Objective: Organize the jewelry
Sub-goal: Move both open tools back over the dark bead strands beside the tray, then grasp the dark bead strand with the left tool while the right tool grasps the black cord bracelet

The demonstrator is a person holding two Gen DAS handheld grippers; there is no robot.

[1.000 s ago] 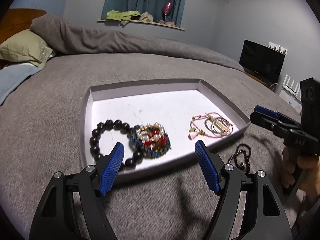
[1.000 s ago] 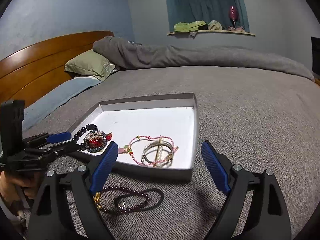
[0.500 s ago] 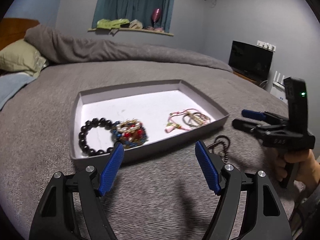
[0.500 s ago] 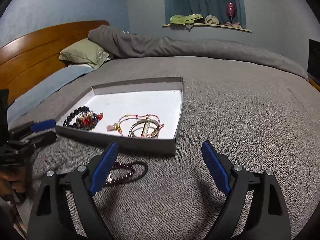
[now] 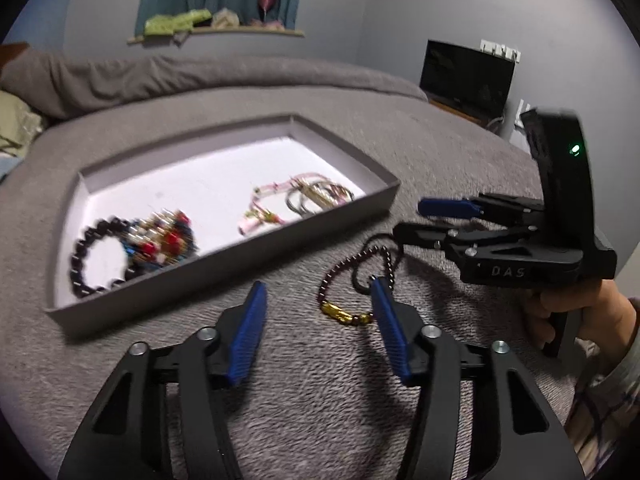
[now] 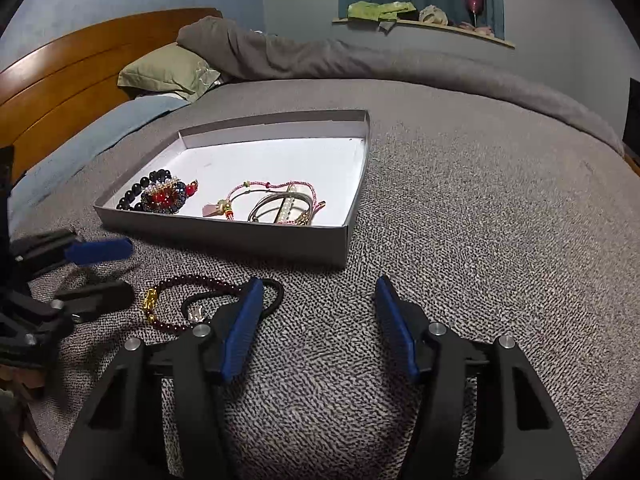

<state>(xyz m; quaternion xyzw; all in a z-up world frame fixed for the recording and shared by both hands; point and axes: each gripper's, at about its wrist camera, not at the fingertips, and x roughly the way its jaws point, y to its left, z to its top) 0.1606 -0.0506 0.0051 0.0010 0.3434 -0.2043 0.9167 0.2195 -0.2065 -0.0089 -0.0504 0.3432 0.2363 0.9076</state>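
**Two hand-held grippers over a bed, a loose bracelet lying outside the jewelry tray**

In the right wrist view, at far left, a wooden headboard (image 6: 60, 76) and a green pillow (image 6: 168, 70) sit at the head of a bed covered by a grey blanket (image 6: 480, 208). Below them the left hand-held gripper (image 6: 100, 272) reaches in from the left edge, blurred, its blue-padded jaws apart and closing with nothing between them.

Just to its right, on the blanket, lies a dark red beaded bracelet (image 6: 188, 280) with a gold charm, and touching it a black hair tie (image 6: 256, 300). Both rest outside the tray, near its front wall.

Further back, a shallow grey tray (image 6: 240, 236) with a white floor sits on the bed. Its left end holds a black bead bracelet (image 6: 134, 196) touching a red and blue beaded piece (image 6: 168, 196). Toward its right lies a pink cord bracelet (image 6: 268, 188) overlapping a bundle of metal bangles (image 6: 280, 208).

At the bottom of this view the right hand-held gripper (image 6: 318, 312) hovers over bare blanket, jaws apart and closing on nothing. Its left finger partly covers the hair tie.

In the left wrist view, the tray (image 5: 224, 264) is at left, the dark red beaded bracelet (image 5: 340, 280) at centre beside the left gripper's right finger, and the right hand-held gripper (image 5: 416, 224) at right, held by a hand (image 5: 576, 312).
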